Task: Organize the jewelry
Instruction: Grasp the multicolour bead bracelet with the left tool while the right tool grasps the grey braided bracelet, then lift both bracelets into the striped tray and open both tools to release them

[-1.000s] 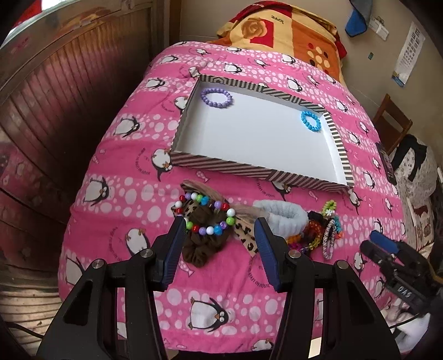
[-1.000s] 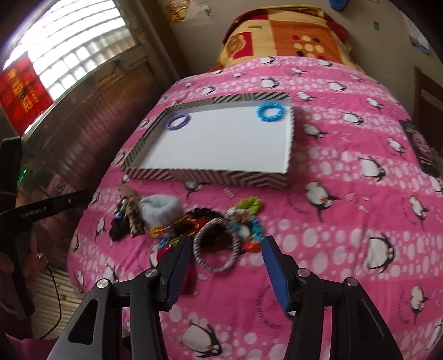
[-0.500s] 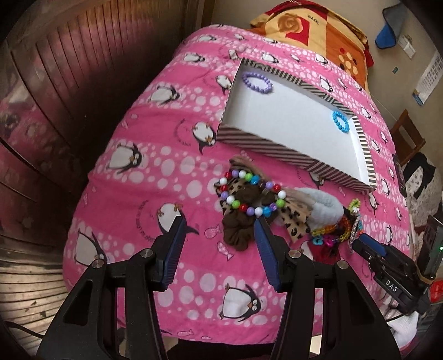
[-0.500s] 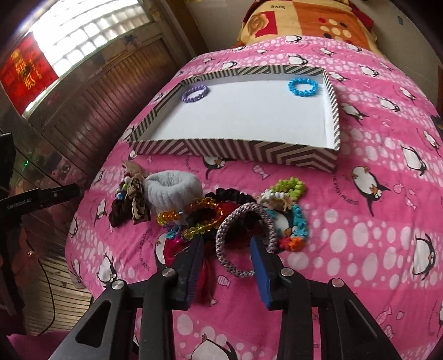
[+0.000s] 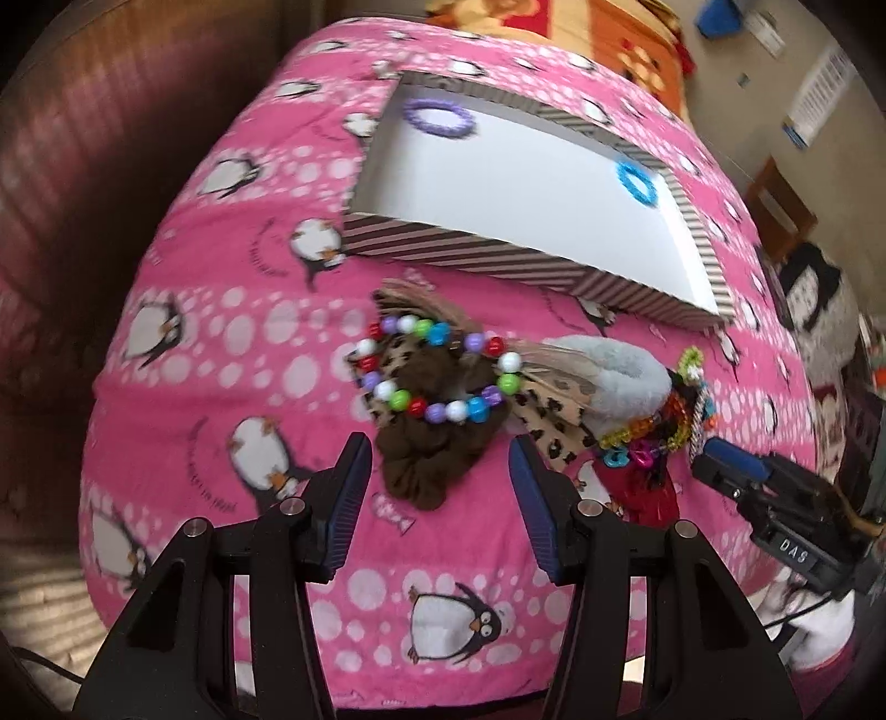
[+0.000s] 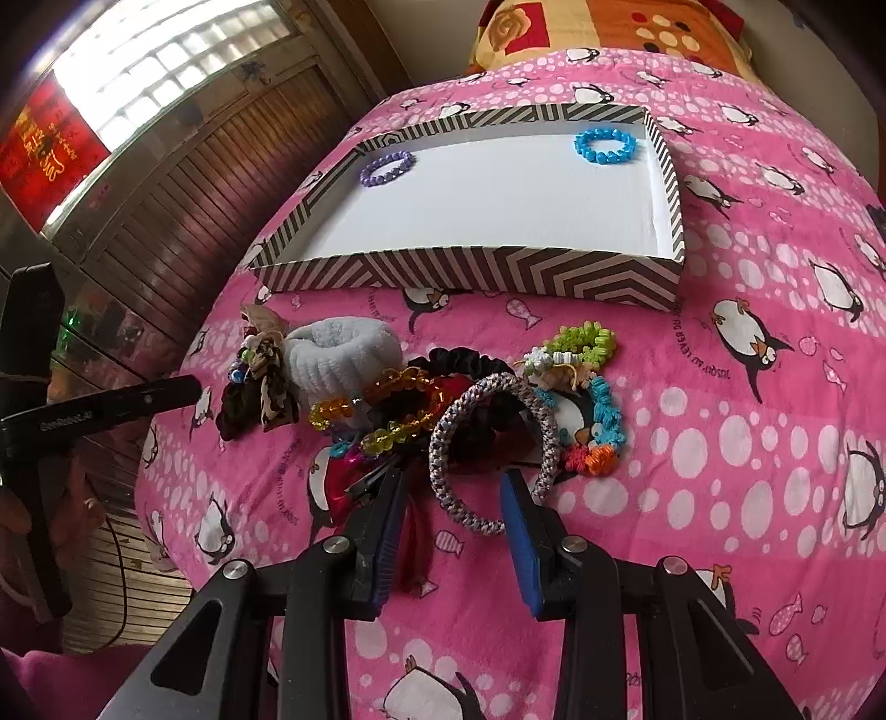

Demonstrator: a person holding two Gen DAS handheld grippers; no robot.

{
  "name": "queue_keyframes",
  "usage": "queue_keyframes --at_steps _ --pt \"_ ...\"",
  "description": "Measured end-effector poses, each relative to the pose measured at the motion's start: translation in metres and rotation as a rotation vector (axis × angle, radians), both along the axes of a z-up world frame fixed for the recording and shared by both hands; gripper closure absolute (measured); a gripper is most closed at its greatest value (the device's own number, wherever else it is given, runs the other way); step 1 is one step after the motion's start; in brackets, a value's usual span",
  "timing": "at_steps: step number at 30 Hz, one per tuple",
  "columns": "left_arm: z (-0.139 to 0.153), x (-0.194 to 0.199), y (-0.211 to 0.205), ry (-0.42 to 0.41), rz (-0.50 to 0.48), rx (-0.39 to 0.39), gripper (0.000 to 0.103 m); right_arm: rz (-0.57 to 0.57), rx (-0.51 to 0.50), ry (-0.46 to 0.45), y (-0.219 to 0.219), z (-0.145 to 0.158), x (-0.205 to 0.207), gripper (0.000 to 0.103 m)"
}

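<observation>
A striped tray (image 6: 470,271) with a white floor lies on the pink penguin blanket. A purple bracelet (image 6: 387,169) and a blue bracelet (image 6: 603,145) sit in its far corners. In front of the tray is a row of loose pieces. My left gripper (image 5: 437,448) is open just above a brown scrunchie (image 5: 426,465). A multicoloured bead bracelet (image 5: 437,376) rests on that scrunchie. My right gripper (image 6: 454,487) is narrowed but open. Its jaws straddle the near arc of a braided grey-purple bangle (image 6: 487,443), which leans on a black scrunchie (image 6: 465,360).
The row also holds a grey fluffy band (image 6: 343,354), a leopard bow (image 5: 554,410), an amber bead bracelet (image 6: 387,410), a green piece (image 6: 587,343) and a blue-orange bracelet (image 6: 603,426). The bed's edge drops off on my side. Wooden panelling (image 6: 183,221) is to the left, a pillow (image 6: 609,22) at the far end.
Both grippers have sunk toward the row. The left closed in on the brown scrunchie and bead bracelet. The right's jaws narrowed around the braided bangle, then held still.
</observation>
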State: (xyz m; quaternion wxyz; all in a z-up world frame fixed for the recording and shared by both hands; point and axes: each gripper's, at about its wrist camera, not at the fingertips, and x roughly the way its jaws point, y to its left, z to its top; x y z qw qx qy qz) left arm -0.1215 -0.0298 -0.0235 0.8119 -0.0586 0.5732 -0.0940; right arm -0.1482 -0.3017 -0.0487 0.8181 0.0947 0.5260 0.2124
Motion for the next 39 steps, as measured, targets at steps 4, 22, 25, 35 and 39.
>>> queue_keyframes --at_steps 4,22,25,35,39 --pt "0.0 0.005 -0.014 -0.036 -0.103 0.022 0.052 -0.015 0.007 0.009 -0.004 0.0 0.0 0.069" --pt "-0.02 0.028 -0.029 -0.003 -0.264 0.037 0.096 -0.023 0.057 0.02 0.003 -0.012 0.007 0.091" --pt "-0.013 0.027 -0.023 -0.012 -0.242 0.02 0.096 -0.019 0.065 -0.008 0.0 -0.002 0.003 0.095" --pt "0.043 0.022 0.003 -0.102 -0.155 -0.043 0.096 -0.037 0.118 -0.072 -0.023 0.034 -0.004 0.095" --pt "0.072 0.024 0.009 -0.164 -0.11 -0.058 0.096 -0.032 0.147 -0.088 -0.025 0.042 -0.002 0.095"
